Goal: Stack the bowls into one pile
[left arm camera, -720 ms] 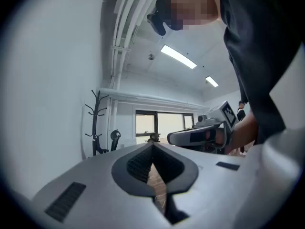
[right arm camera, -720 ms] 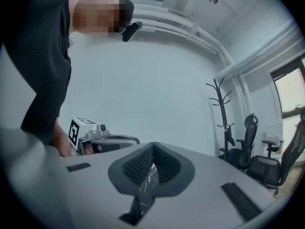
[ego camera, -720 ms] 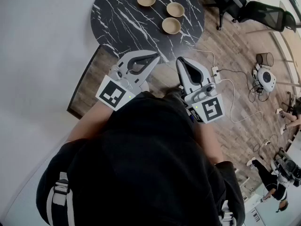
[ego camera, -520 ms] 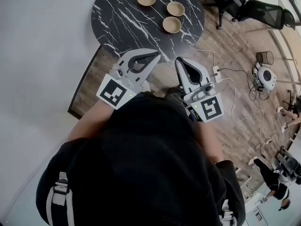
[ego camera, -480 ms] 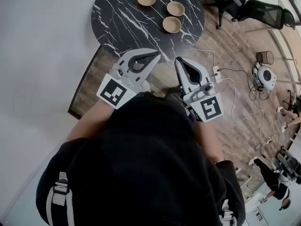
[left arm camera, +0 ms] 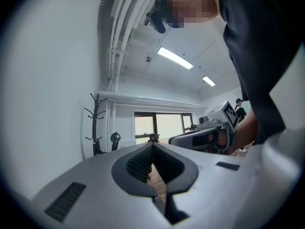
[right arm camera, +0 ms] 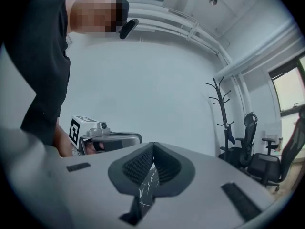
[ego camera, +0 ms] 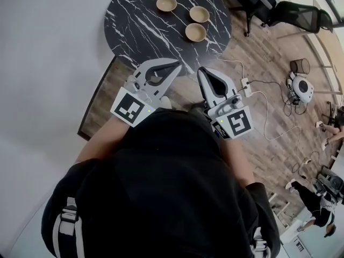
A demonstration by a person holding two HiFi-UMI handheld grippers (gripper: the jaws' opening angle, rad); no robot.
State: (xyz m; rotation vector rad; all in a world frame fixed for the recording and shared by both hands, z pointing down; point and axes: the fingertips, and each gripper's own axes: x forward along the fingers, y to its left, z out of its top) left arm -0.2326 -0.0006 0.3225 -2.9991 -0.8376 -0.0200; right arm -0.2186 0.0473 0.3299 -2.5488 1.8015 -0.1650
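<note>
Bowls [ego camera: 195, 32]: three tan ones, sitting apart and unstacked on the far side of the round black desk [ego camera: 140, 26] with the white marble veins. One is at the back left, and the other two are close together to its right.

The only "labels" I can spot are the black-and-white square codes on the marker cubes [ego camera: 130, 107], one per claw. The left claw [ego camera: 179, 64] and right claw [ego camera: 200, 71] are both pinched together at the tips with nothing in them. They're held level, side by side. In the head view their tips show by the near edge of the desk, well short of the bowls, with just bare marble top in between.

Around the desk there's a wooden floor [ego camera: 258, 52] with white cables [ego camera: 269, 98] snaking over it on the right. There's also a small bin [ego camera: 302, 66], and black chairs [ego camera: 301, 15] at the top right. A coat rack [left arm camera: 95, 123] stands by the white wall in both gripper views.
</note>
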